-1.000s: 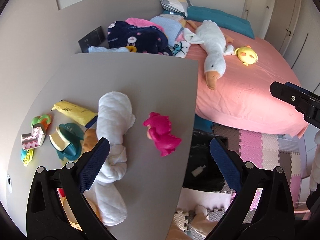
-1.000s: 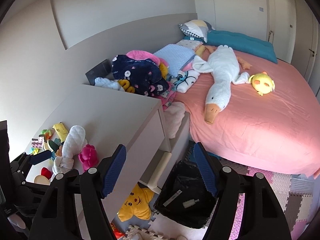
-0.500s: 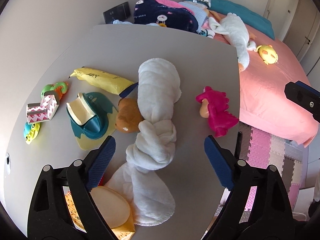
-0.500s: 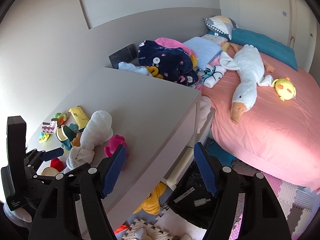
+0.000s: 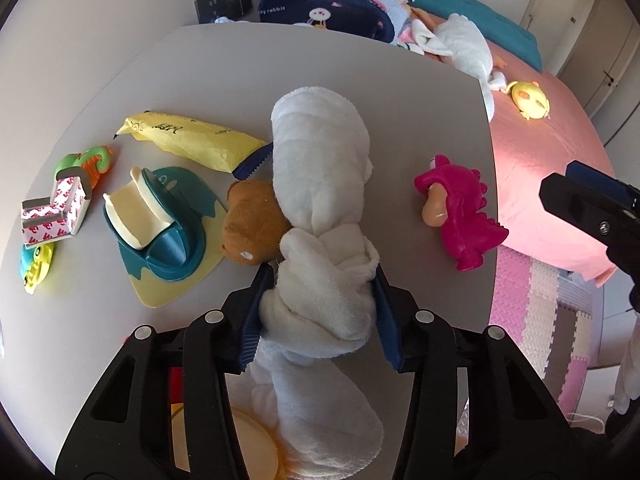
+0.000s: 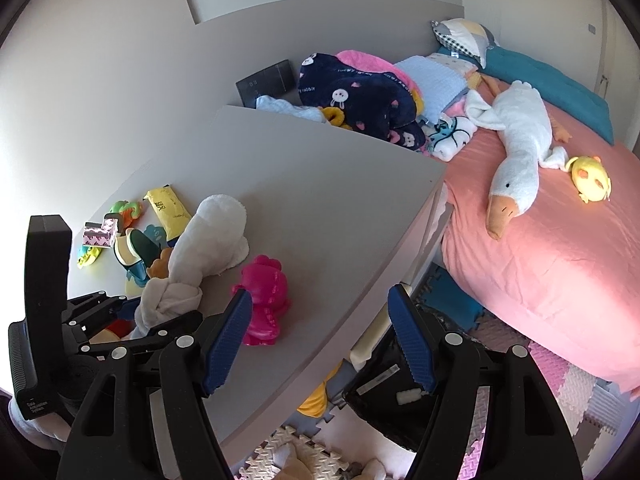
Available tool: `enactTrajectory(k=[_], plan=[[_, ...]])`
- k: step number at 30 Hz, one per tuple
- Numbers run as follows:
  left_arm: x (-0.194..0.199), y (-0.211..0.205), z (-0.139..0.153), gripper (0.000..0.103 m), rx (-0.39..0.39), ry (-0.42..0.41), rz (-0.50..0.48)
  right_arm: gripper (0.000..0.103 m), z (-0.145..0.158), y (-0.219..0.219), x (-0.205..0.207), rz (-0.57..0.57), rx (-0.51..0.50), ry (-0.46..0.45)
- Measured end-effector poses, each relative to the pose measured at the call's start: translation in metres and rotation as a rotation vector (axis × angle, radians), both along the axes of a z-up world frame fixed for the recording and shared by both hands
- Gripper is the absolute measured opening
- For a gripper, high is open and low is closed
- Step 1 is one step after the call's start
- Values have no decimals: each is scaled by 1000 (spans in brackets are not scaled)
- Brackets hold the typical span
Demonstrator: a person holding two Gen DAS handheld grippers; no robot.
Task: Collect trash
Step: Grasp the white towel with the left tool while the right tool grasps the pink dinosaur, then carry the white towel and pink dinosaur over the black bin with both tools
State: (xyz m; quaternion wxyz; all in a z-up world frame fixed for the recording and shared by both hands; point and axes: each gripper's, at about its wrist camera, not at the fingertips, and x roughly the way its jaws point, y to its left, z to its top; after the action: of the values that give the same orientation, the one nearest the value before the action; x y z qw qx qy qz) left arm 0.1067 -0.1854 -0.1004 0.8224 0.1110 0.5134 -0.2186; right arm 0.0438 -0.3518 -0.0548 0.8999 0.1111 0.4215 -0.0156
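A white knotted towel (image 5: 320, 168) lies across the grey tabletop (image 5: 280, 64). My left gripper (image 5: 320, 308) straddles its knot; the jaws are closing and both blue pads (image 5: 256, 312) press into the cloth. The right wrist view shows that same towel (image 6: 212, 232) with the left gripper (image 6: 156, 312) low at the left. A yellow wrapper (image 5: 192, 140) rests left of the towel. My right gripper (image 6: 319, 294) hangs open and empty over the table's edge, above a black trash bag (image 6: 384, 400) on the floor.
A pink dinosaur toy (image 5: 464, 208) stands right of the towel. A brown plush (image 5: 252, 228), a teal and yellow toy (image 5: 160, 224) and a small patterned box (image 5: 56, 212) crowd the left. A pink bed (image 6: 560, 260) with a goose plush (image 6: 516, 152) lies beyond.
My left gripper came down and forward over the towel, and its jaws narrowed from wide apart onto the knot. The right gripper shifted over the table edge, still open.
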Motion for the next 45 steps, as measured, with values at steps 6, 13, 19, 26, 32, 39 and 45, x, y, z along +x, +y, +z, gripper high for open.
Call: enactTrajectory(k=[6, 13, 19, 26, 32, 39, 45], plan=[[0, 11, 16, 47, -14, -31, 6, 71, -10, 8, 12, 20, 4, 24], [-2, 25, 33, 47, -33, -56, 28, 71, -25, 22, 31, 49, -8, 54], [-2, 37, 50, 47, -48, -97, 37, 71, -36, 38, 50, 88, -35, 78], [2, 46, 55, 47, -50, -110, 59, 65, -44, 46, 63, 115, -23, 101], [2, 46, 55, 47, -50, -110, 59, 49, -46, 50, 64, 137, -66, 92], [-2, 44, 58, 47, -55, -121, 53, 49, -41, 45, 58, 133, -44, 82], [-5, 37, 61, 47, -61, -128, 37, 49, -25, 40, 50, 137, -32, 56]])
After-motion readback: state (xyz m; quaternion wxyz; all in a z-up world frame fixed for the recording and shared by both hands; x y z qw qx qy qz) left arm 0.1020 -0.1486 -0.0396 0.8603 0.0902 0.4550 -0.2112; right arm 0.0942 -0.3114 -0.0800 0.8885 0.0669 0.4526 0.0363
